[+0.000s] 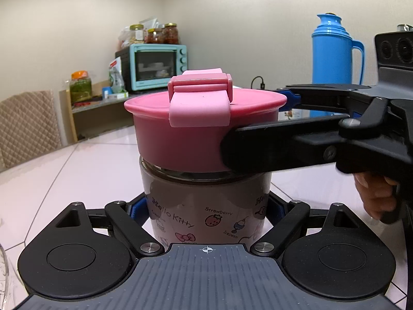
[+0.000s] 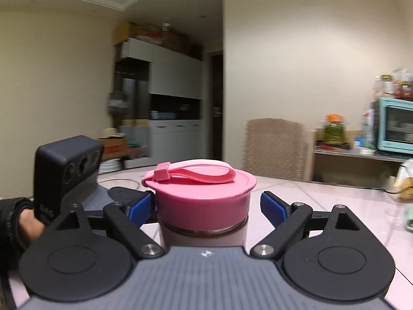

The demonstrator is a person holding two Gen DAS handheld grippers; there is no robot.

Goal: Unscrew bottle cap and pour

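A bottle (image 1: pixel 206 206) with Hello Kitty prints stands upright on the pale table (image 1: pixel 77 175). It holds a brownish liquid and carries a wide pink cap (image 1: pixel 204 131) with a strap. My left gripper (image 1: pixel 207 210) is shut on the bottle's body, blue pads pressed to both sides. My right gripper (image 1: pixel 256 122) reaches in from the right at cap height. In the right wrist view the cap (image 2: pixel 204 196) sits between the right gripper's (image 2: pixel 207 206) fingers: the left pad (image 2: pixel 143 206) touches it and the right pad (image 2: pixel 271 208) stands a little apart.
A blue thermos jug (image 1: pixel 333 49) stands at the back right. A teal toaster oven (image 1: pixel 157 64) and jars sit on a shelf behind. A quilted chair back (image 1: pixel 28 126) is at the left. A glass edge (image 1: pixel 4 279) shows at the lower left.
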